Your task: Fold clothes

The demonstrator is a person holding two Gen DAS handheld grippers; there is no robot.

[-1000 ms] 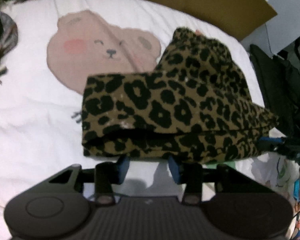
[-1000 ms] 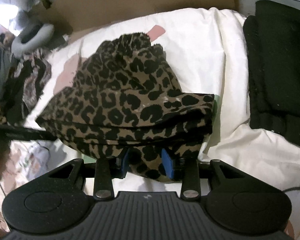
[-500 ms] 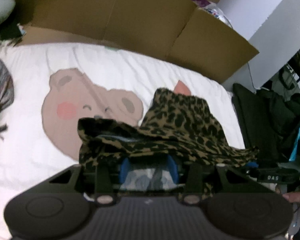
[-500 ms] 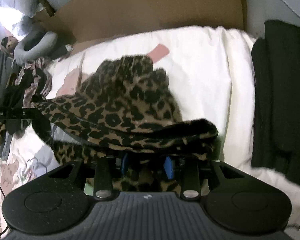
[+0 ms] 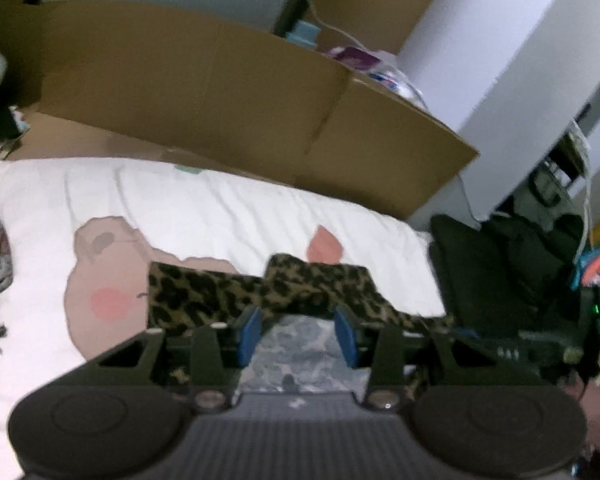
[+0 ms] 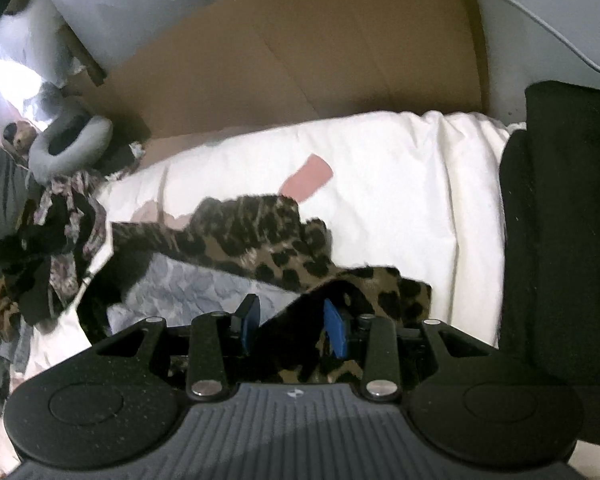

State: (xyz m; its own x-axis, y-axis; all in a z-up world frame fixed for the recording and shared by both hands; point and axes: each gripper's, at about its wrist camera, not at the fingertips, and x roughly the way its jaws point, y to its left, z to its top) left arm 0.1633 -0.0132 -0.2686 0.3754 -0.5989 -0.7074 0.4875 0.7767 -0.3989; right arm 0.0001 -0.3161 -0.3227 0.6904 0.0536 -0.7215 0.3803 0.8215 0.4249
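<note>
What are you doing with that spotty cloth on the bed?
A person is folding a leopard-print garment with a gripper in each hand. The cloth is draped over both grippers, above the white bedspread with its bear picture. The left gripper has its jaws apart with nothing between them; the right gripper also has its jaws apart, with cloth hanging loosely between. A black pile sits on the right.

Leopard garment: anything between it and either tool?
Nothing visible. The leopard garment drapes straight over the right tool, cloth between its fingers, and over the left tool, whose gap looks clear. Both look open.
</note>
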